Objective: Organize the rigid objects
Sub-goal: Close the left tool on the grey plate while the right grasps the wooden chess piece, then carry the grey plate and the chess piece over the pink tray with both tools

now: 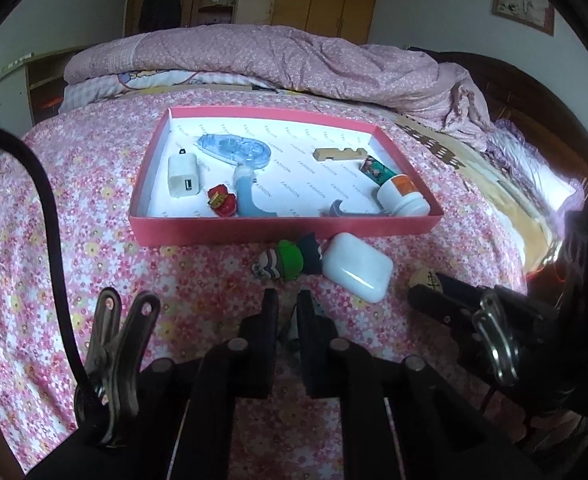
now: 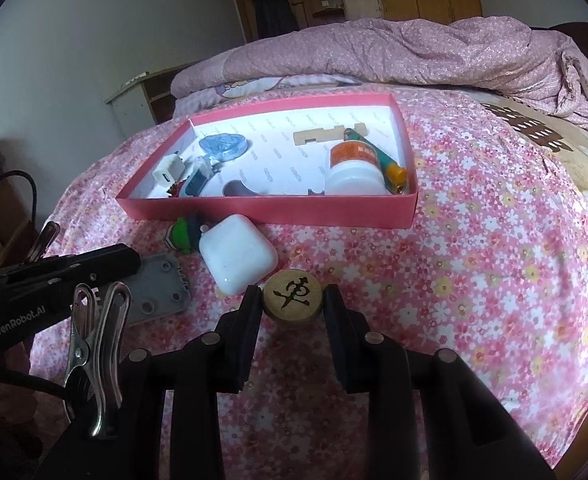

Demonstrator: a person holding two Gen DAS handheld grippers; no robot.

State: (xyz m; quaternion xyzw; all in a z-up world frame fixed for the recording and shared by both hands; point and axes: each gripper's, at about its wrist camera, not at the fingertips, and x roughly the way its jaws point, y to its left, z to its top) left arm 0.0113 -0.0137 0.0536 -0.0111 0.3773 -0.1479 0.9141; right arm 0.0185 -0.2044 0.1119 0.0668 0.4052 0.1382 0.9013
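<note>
White earbud case [image 2: 238, 253], one; wooden disc [image 2: 292, 297], one.

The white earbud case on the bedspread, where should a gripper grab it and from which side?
Grip the white earbud case across its two long, flat sides, coming down from above. It lies flat on the bedspread, and a green toy figure touches its far-left corner near the red tray, so a level approach from there is probably blocked.
</note>
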